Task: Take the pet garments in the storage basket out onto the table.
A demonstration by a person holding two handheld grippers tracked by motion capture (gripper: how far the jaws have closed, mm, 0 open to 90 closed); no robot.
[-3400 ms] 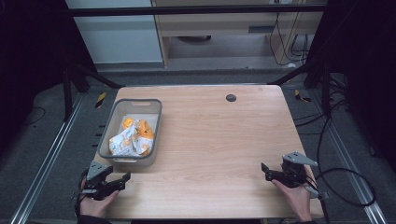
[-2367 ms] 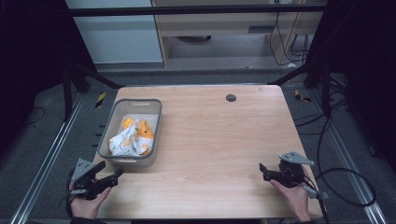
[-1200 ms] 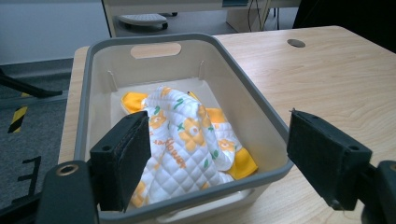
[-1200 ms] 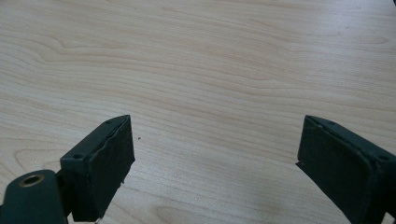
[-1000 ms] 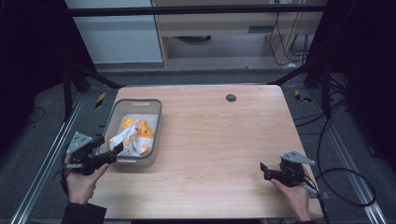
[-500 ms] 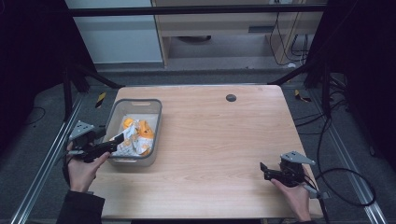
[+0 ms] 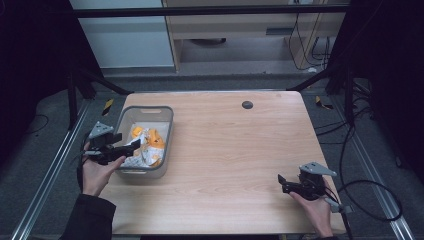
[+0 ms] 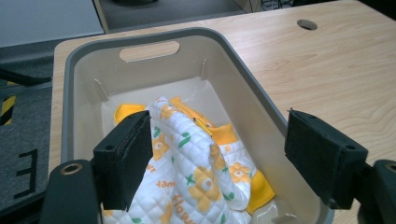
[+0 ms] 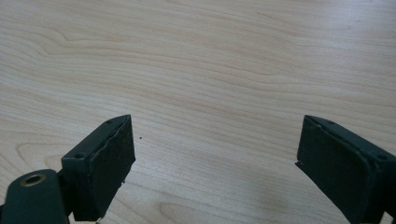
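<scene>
A grey plastic bin (image 7: 167, 116) stands at the table's left side and holds a crumpled white quilted cloth with orange flowers (image 7: 145, 149). In the left gripper view the cloth (image 8: 196, 158) lies in the bin (image 8: 243, 100) just beyond the jaws. My left gripper (image 7: 131, 146) hangs open over the bin's near left rim, its jaws wide apart above the cloth (image 8: 217, 161). My right gripper (image 7: 281, 182) rests open near the table's front right, with bare wood between its jaws (image 9: 215, 161).
The wooden table (image 7: 235, 145) has a small dark round hole (image 7: 247, 104) near its far edge. Cables (image 7: 370, 190) trail on the floor to the right. Metal rails (image 7: 47, 170) run along the floor at the left.
My left gripper has travelled from the table's front left corner up and forward to the bin's left rim, and now points into the bin. The right gripper has barely moved.
</scene>
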